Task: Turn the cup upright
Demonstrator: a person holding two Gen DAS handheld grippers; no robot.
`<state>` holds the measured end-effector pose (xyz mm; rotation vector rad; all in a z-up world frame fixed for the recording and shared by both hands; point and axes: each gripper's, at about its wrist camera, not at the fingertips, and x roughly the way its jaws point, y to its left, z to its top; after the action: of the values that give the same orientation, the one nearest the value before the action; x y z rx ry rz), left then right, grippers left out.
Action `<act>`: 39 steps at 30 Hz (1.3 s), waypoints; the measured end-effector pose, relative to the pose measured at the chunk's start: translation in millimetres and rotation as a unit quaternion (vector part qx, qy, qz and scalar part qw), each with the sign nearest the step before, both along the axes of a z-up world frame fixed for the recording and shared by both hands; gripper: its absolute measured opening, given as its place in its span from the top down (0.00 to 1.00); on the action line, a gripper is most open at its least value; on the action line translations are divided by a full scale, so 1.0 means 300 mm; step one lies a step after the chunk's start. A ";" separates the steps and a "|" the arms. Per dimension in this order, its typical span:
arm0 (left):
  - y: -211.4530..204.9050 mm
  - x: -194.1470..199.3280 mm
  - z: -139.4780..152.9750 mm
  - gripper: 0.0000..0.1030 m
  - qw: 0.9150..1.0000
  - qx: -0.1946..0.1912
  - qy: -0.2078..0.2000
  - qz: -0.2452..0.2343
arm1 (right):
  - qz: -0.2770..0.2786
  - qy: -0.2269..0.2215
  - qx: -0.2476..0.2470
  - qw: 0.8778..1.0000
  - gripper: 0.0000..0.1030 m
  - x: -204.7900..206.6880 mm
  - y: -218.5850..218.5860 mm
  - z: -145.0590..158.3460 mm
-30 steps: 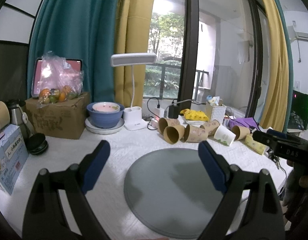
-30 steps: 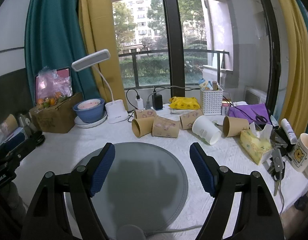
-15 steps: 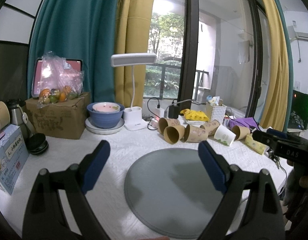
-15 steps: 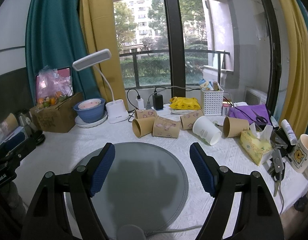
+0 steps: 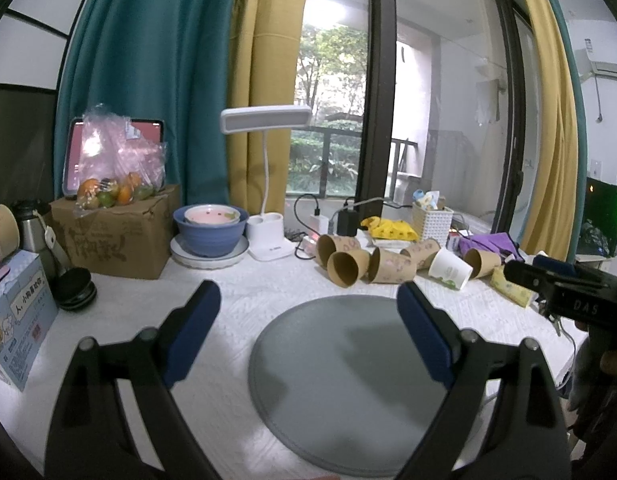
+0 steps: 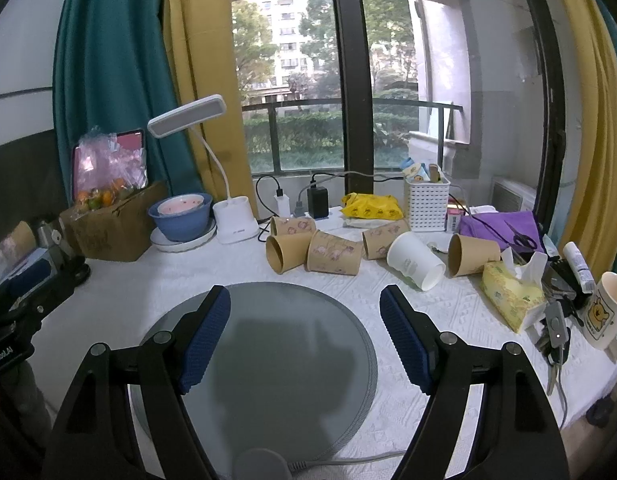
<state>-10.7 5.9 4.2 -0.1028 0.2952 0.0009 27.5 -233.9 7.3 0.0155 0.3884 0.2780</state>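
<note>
Left gripper (image 5: 308, 320) and right gripper (image 6: 304, 320) are hovering spread wide, gripping nothing, over the grey mat (image 6: 276, 360); paper cups (image 6: 332, 258) are lying sideways beyond it on the bench (image 6: 408, 320).

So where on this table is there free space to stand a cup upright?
The round gray mat in front of both tools is bare. White cloth between the mat and the blue bowl is also free. It is crowded behind the mat, among the tipped paper cups, and at the right by the tissue pack.

Tablet (image 5: 120, 136) half hidden behind fruit bag (image 5: 116, 160)
</note>
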 end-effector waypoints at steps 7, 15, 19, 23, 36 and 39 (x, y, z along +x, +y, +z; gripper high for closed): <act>-0.001 0.000 0.000 0.12 1.000 0.000 -0.001 0.000 | 0.000 0.000 -0.001 1.000 0.22 0.000 0.004 0.002; -0.005 -0.002 -0.001 0.12 1.000 0.000 0.000 0.000 | 0.001 -0.001 -0.002 1.000 0.22 -0.001 0.004 0.007; -0.009 -0.002 -0.002 0.12 1.000 0.000 0.000 0.002 | -0.001 -0.002 -0.003 1.000 0.22 0.000 0.007 0.009; -0.012 0.000 -0.002 0.12 1.000 0.001 0.000 0.001 | -0.001 -0.003 -0.005 1.000 0.22 0.006 0.007 0.015; -0.033 0.061 -0.015 0.12 1.000 0.011 0.015 -0.009 | -0.002 0.006 -0.007 1.000 0.22 0.072 -0.012 0.013; -0.040 0.101 -0.018 0.12 0.999 0.015 0.025 -0.018 | -0.003 0.011 -0.006 1.000 0.22 0.110 -0.024 0.007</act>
<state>19.7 -6.1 -1.1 -0.0686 0.3474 -0.0283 60.4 -241.2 9.3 0.0078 0.4125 0.2699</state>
